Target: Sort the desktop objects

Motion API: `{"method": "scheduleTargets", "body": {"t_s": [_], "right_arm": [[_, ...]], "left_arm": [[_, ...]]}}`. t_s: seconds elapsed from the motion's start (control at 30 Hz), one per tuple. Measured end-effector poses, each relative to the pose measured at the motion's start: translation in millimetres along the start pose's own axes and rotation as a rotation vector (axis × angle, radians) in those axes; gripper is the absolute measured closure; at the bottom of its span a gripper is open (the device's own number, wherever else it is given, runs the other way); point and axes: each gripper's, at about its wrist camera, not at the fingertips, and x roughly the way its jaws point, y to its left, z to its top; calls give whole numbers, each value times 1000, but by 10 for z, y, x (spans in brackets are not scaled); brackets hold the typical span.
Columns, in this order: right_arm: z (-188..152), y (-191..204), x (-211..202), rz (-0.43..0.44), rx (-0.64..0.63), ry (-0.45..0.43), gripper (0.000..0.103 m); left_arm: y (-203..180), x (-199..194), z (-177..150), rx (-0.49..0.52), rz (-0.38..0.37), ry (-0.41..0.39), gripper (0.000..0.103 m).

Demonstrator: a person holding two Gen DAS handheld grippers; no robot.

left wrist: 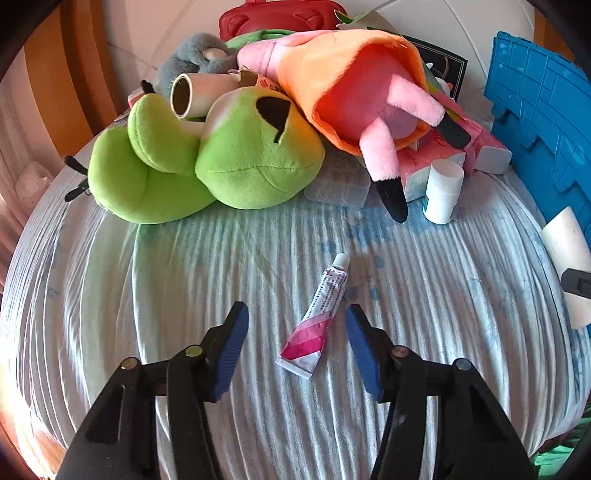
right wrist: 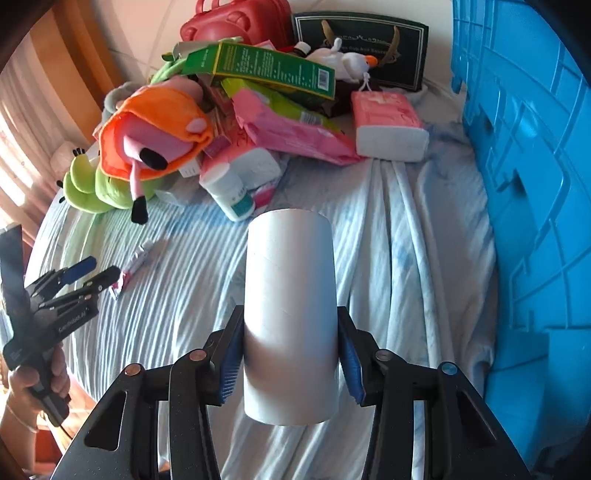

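Note:
A small white tube with pink stripes (left wrist: 317, 310) lies on the pale blue striped cloth (left wrist: 147, 277). My left gripper (left wrist: 296, 307) hangs just over it, open, one blue pad on each side of the tube and neither touching it. The right wrist view shows the same tube (right wrist: 138, 260) just ahead of the left gripper (right wrist: 103, 268), which a hand holds. My right gripper (right wrist: 290, 314) is shut on a white cylindrical roll (right wrist: 290, 266), held above the cloth. That roll (left wrist: 565, 240) also shows at the right edge of the left wrist view.
A blue plastic crate (right wrist: 535, 184) stands along the right side. At the back is a pile: a green plush (left wrist: 221, 158), a pink plush in an orange hood (left wrist: 351, 85), a white bottle (left wrist: 443, 192), tissue packs (right wrist: 388, 122), a green box (right wrist: 266, 68) and a red case (right wrist: 236, 22).

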Motion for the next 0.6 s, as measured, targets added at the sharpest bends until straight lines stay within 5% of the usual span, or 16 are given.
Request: {"method": "scheduleTargets", "body": {"t_s": [0.2,0.27,0.43,0.6], "right_arm": [[-40,-40,4,7,27,17,57],[-30,-34,-37,0,20,8,57],[55,23,-242,7,16,-53,57],[238,167,-797,38,14,-211,57]], "left_arm": [[-229,299,94,62,-24,73,85],[-230,302,124,47,-47,78,85],[-257,-121,216,54,-50,-36,85],[-392,-790,435,42,-81,-184,85]]}}
